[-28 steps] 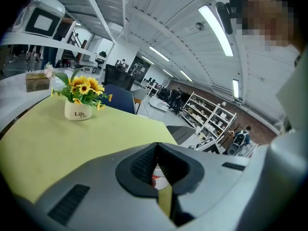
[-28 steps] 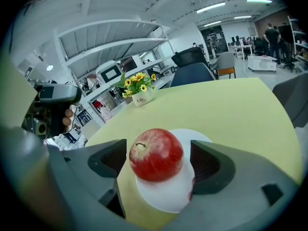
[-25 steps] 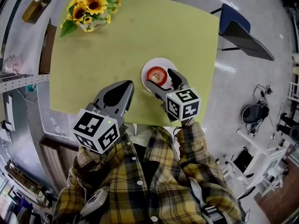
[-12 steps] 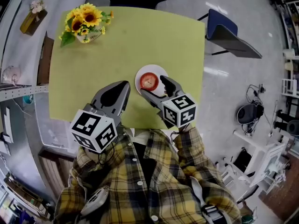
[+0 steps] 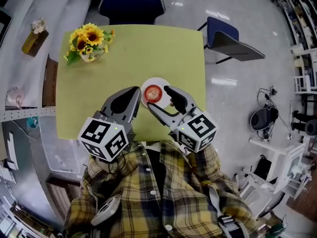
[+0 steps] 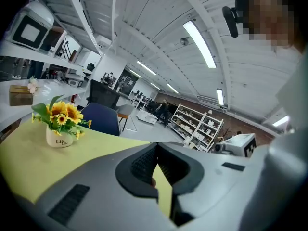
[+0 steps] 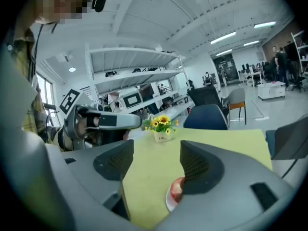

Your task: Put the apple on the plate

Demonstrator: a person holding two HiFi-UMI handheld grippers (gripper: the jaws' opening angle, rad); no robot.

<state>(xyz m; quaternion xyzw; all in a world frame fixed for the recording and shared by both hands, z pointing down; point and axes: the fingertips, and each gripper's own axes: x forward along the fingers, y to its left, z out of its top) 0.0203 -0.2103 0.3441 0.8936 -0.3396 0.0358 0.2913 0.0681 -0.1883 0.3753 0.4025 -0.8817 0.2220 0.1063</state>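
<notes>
A red apple (image 5: pixel 153 91) lies on a small white plate (image 5: pixel 144 87) near the front middle of the yellow-green table (image 5: pixel 119 63). My right gripper (image 5: pixel 159 98) hangs above and just in front of the plate. Its jaws are apart and closing, with nothing between them. In the right gripper view the apple (image 7: pixel 177 188) and plate (image 7: pixel 169 202) peek out beside the right jaw, below my right gripper (image 7: pixel 156 165). My left gripper (image 5: pixel 133 92) is shut and empty, left of the plate. In its own view my left gripper (image 6: pixel 155 149) shows its tips together.
A vase of sunflowers (image 5: pixel 88 43) stands at the table's far left corner. Blue chairs stand behind the table (image 5: pixel 131 4) and at its right (image 5: pixel 225 36). Shelves and counters run along the left. The left gripper (image 7: pixel 96 121) shows in the right gripper view.
Both grippers have risen from the table, the right one more. The right gripper has come back off the apple, which stays on the plate. Its jaws have narrowed a little.
</notes>
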